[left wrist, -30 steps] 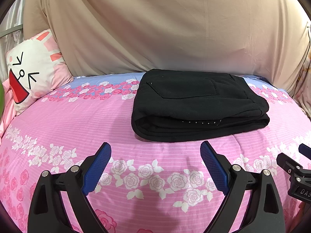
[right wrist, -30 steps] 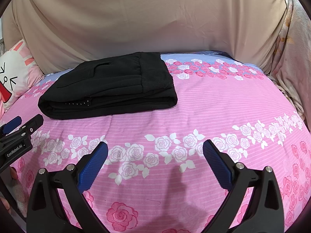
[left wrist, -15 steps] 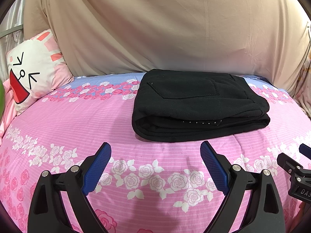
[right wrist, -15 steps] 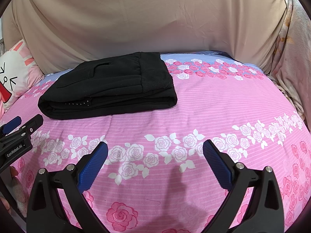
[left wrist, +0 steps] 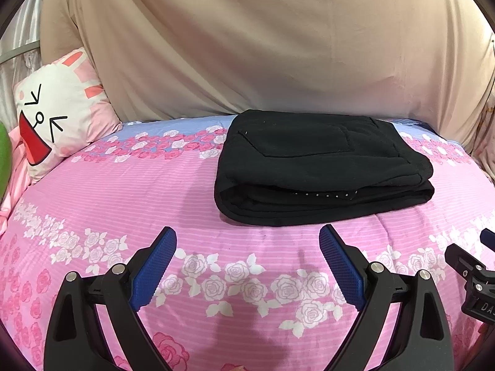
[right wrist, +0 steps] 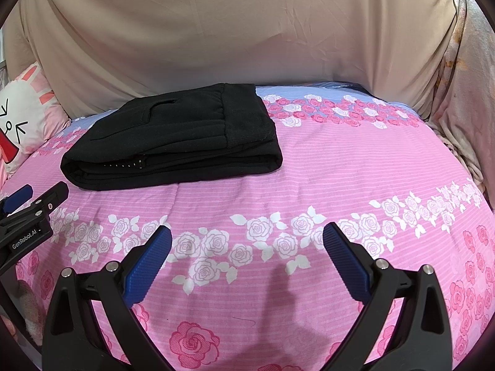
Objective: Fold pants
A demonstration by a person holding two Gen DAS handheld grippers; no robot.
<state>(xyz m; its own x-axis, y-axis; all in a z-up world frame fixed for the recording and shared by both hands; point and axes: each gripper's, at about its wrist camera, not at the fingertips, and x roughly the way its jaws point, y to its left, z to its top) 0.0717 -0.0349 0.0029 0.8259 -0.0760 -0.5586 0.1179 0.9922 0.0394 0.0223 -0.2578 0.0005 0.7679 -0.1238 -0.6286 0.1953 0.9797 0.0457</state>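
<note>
On the rose-print bedsheet (left wrist: 154, 191), soft black pants (left wrist: 318, 167) lie folded square; left claw (left wrist: 247, 244) and right claw (right wrist: 247, 241) gape wide.

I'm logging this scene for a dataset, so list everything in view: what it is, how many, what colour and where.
pants: one, black, folded in a stack, far middle of the bed.
bedspread: one, pink with white and pink roses and a blue band at the far edge, under everything.
cushion: one, white and pink with a cartoon face, far left, leaning on the backdrop.
drape: one, beige, behind the bed.
green thing: one, at the left edge, cannot tell what.
left gripper: black with blue pads, open, empty, near the pants.
right gripper: same colours, open, empty.
</note>
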